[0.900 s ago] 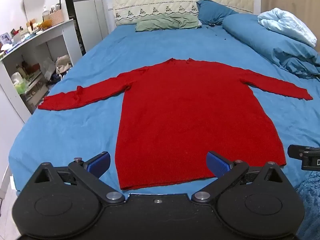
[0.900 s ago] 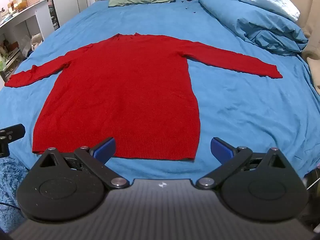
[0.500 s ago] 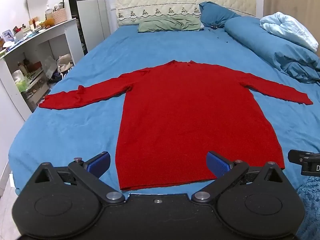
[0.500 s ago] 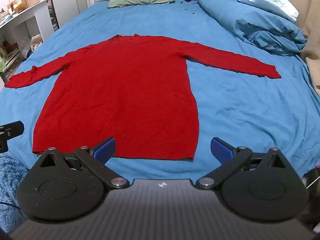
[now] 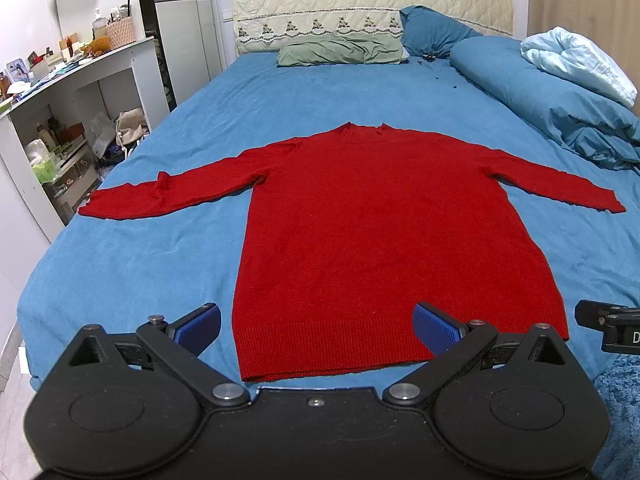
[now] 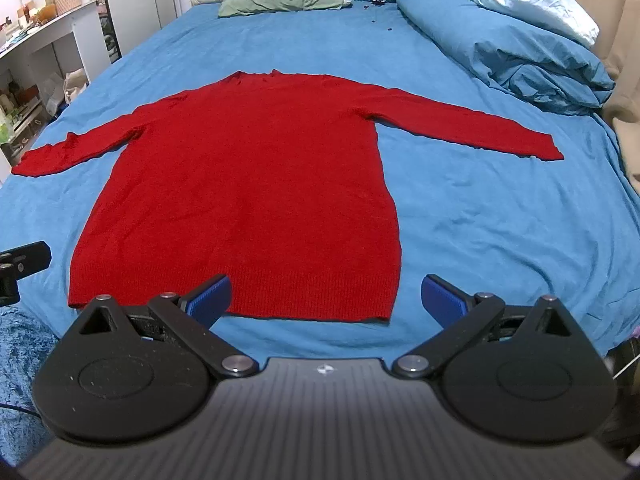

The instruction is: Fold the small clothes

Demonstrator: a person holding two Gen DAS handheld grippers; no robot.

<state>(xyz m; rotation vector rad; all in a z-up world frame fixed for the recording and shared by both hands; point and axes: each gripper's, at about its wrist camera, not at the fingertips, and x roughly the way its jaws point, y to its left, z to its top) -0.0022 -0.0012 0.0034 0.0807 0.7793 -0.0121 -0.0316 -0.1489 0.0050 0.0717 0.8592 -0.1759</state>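
Jaws on both my grippers stand wide apart with nothing between them: left gripper [image 5: 316, 328] over the hem's left half, right gripper [image 6: 325, 296] over its right corner. Since a moment ago, both views have tipped slightly so the headboard [image 5: 372, 8] sits lower in frame; the red sweater [image 5: 384, 232] has not shifted. It lies flat on the blue bed [image 5: 132, 248], neck toward twelve o'clock, sleeves out at nine and three. I judge folding hasn't begun; I'm only lining up for a first grasp.
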